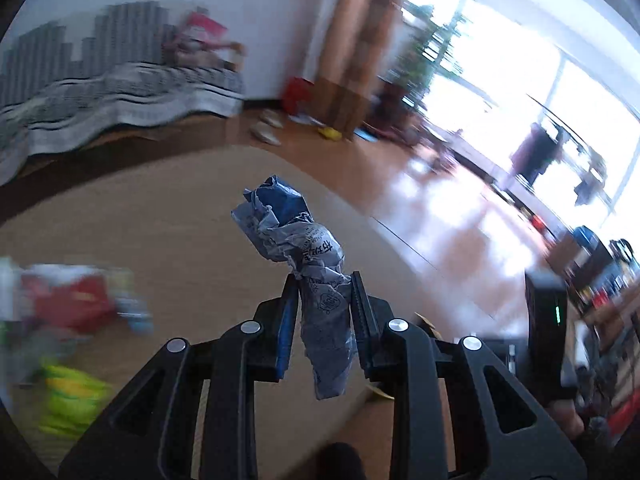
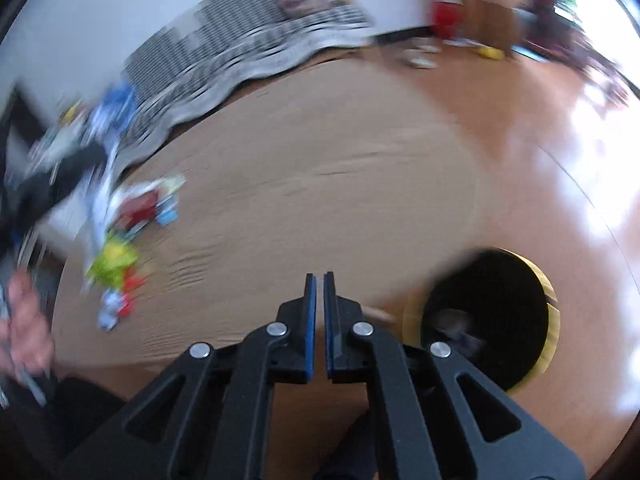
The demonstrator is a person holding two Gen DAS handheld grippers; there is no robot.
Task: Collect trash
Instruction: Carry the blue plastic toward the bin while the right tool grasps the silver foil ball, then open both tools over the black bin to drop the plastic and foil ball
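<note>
My left gripper (image 1: 323, 280) is shut on a crumpled blue-and-grey printed wrapper (image 1: 308, 256) and holds it above the round tan rug (image 1: 160, 216). My right gripper (image 2: 319, 276) is shut and empty over the same rug (image 2: 320, 168). A bin with a black liner and yellow rim (image 2: 488, 320) stands just right of the right gripper, with some trash inside. A blurred pile of coloured wrappers (image 2: 128, 232) lies on the rug's left side; it also shows in the left wrist view (image 1: 72, 320).
A sofa with a striped grey cover (image 1: 112, 84) runs along the far wall. Slippers (image 1: 266, 128) and a red box (image 1: 298, 94) sit on the wooden floor (image 1: 460, 216) near a bright window (image 1: 520, 92). A hand (image 2: 24, 320) shows at far left.
</note>
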